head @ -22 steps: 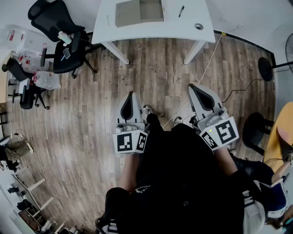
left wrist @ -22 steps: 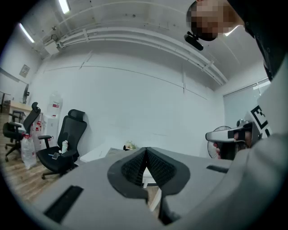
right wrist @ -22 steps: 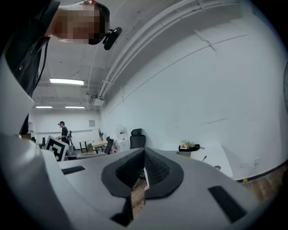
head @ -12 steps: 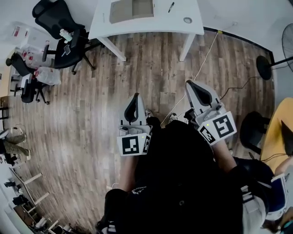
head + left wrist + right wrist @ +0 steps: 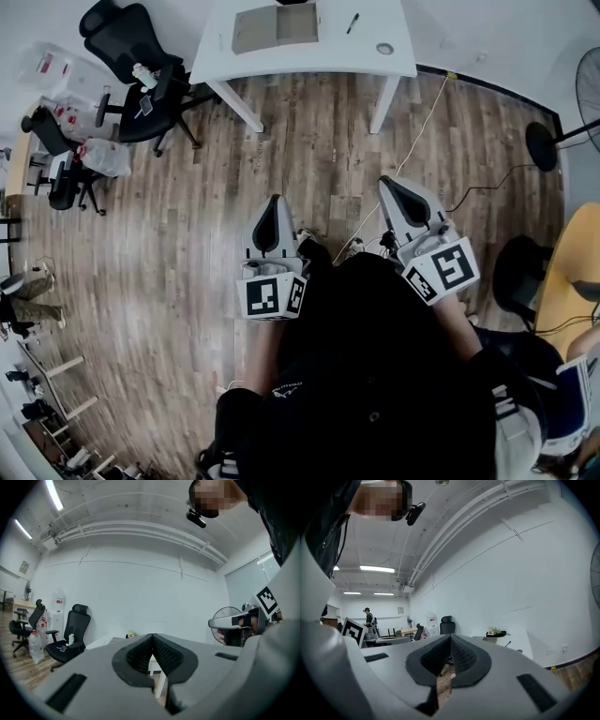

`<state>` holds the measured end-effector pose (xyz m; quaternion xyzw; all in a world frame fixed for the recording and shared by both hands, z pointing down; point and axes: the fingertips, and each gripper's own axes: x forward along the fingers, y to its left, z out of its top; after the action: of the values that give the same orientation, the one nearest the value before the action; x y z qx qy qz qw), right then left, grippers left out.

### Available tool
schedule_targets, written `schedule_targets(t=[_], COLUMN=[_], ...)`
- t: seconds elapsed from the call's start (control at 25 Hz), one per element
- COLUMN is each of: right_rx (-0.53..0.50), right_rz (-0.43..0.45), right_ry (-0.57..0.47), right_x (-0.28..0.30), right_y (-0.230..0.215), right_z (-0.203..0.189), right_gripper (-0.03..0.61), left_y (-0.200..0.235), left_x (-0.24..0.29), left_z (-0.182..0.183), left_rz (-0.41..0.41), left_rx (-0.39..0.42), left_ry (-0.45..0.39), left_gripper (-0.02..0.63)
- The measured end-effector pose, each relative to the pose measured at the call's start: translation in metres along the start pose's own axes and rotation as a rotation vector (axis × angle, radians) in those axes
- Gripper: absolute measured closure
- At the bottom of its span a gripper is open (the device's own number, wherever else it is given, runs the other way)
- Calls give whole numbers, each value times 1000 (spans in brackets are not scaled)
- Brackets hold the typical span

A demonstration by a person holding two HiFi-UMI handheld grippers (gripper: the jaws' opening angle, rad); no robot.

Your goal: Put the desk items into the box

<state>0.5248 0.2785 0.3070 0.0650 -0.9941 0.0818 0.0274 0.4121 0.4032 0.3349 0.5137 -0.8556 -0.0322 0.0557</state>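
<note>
Across the room in the head view, a white surface (image 5: 309, 58) carries a cardboard box (image 5: 275, 25), a pen (image 5: 352, 22) just to the box's right and a small round item (image 5: 384, 48) near the front edge. All three are well apart from the left tool (image 5: 272, 206) and right tool (image 5: 387, 186), which hang over the wood floor (image 5: 187, 234).

Left gripper view: the left tool (image 5: 152, 637) has its jaws pressed together on nothing, with a black chair (image 5: 70, 637) off to one side.

Right gripper view: the right tool (image 5: 450, 638) is likewise closed and empty, and the pen (image 5: 507, 643) shows tiny beyond it.

The pen looks light, stiff and apt to roll, so it is best pinched across mid-barrel. The round item sits low and likely needs a grip at its rim. The box may slide if nudged.
</note>
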Motion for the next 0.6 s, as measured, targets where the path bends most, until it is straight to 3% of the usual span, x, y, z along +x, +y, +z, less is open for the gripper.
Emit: schedule_targets(t=[0.28,0.6], right_rx=[-11,-17], right_rz=[-33,-50], right_ry=[32,41], right_x=[32,127], right_y=[3,7], right_z=[-7,-1], right_gripper=[580,580], left_y=[37,104], left_x=[9,66], left_z=[-9,-7], left_rz=[31,-7], left_rx=[-29,-69], left_ry=[22,30], left_gripper=[606,606])
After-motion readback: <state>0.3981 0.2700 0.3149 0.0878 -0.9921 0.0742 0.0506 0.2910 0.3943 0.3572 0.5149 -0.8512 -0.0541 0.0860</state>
